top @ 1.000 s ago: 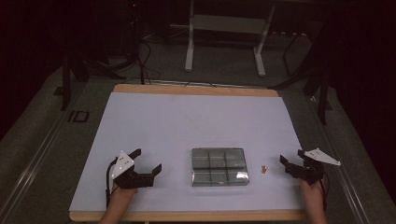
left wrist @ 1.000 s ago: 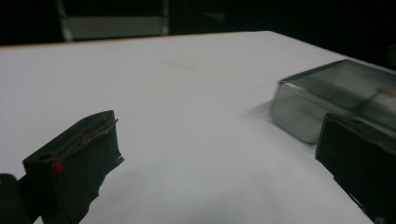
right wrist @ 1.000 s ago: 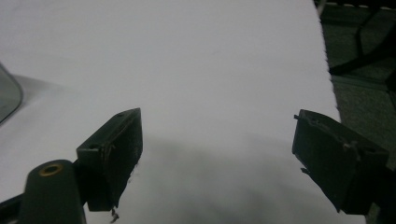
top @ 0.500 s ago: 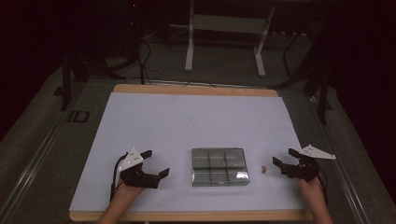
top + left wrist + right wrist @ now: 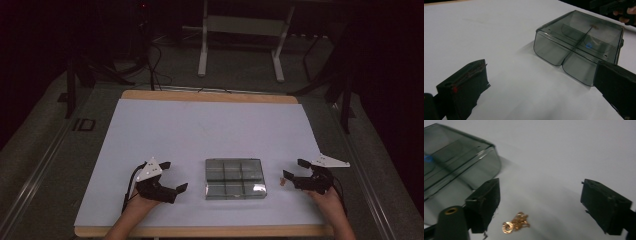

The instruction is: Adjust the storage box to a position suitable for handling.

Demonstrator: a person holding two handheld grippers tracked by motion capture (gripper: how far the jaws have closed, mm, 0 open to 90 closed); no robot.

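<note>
A smoky clear box [image 5: 234,178] with several compartments lies shut near the table's front middle. Just off its right side, a small gold chain [image 5: 281,182] rests on the white surface. My right gripper [image 5: 295,169] is open and low, its jaws straddling the chain [image 5: 516,223] without touching it. The right gripper [image 5: 544,202] has the box's rounded corner [image 5: 486,157] to its left. My left gripper [image 5: 174,175] is open to the left of the box, apart from it. In the left gripper view, the left gripper [image 5: 541,85] faces the box [image 5: 579,42] with nothing between the jaws.
The white table top [image 5: 210,125] has a wooden rim [image 5: 200,231] along its front edge. A small blue mark [image 5: 588,45] shows inside the box. White table legs [image 5: 202,45] and cables stand on the dark floor beyond the far edge.
Both grippers have closed in on the box: the left one moved right toward it, and the right one moved left until its open jaws straddle the chain.
</note>
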